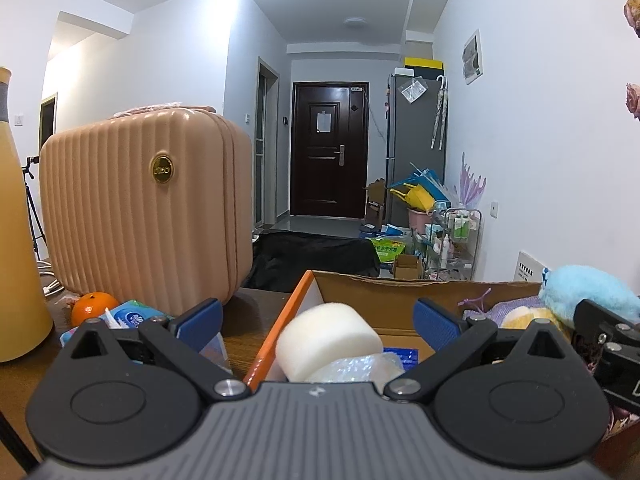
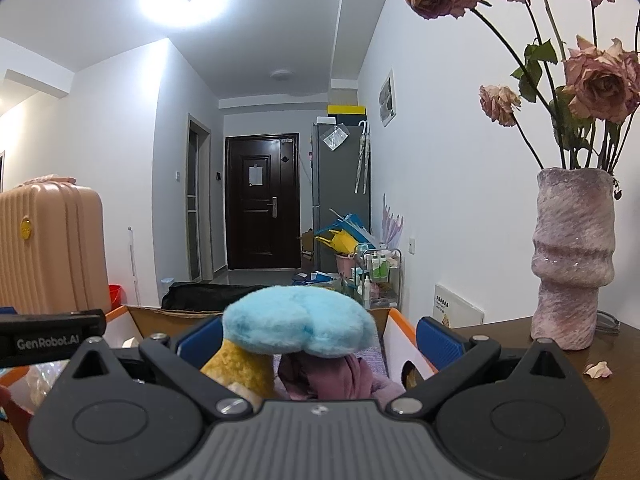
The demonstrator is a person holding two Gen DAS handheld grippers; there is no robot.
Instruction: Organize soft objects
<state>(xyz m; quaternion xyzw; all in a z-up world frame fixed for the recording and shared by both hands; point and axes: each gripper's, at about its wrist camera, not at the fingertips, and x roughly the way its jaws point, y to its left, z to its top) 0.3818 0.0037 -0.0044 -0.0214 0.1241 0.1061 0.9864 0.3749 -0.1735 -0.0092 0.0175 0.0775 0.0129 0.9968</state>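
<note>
An open cardboard box (image 1: 360, 286) with an orange edge stands on the brown table. A white foam sponge (image 1: 328, 338) sits in its left part, between the spread fingers of my left gripper (image 1: 318, 322), which is open and does not touch it. Crinkled clear plastic (image 1: 360, 366) lies under the sponge. A plush toy with a blue top (image 2: 298, 322) and yellow body (image 2: 244, 368) sits in the box's right part on pink cloth (image 2: 340, 372). My right gripper (image 2: 318, 338) is open around the plush. The plush also shows in the left wrist view (image 1: 588, 290).
A peach ribbed suitcase (image 1: 148, 208) stands left of the box. An orange (image 1: 94, 306) and a blue tissue pack (image 1: 134, 316) lie before it. A yellow bottle (image 1: 20, 248) is at far left. A pink vase (image 2: 572, 260) with dried roses stands right.
</note>
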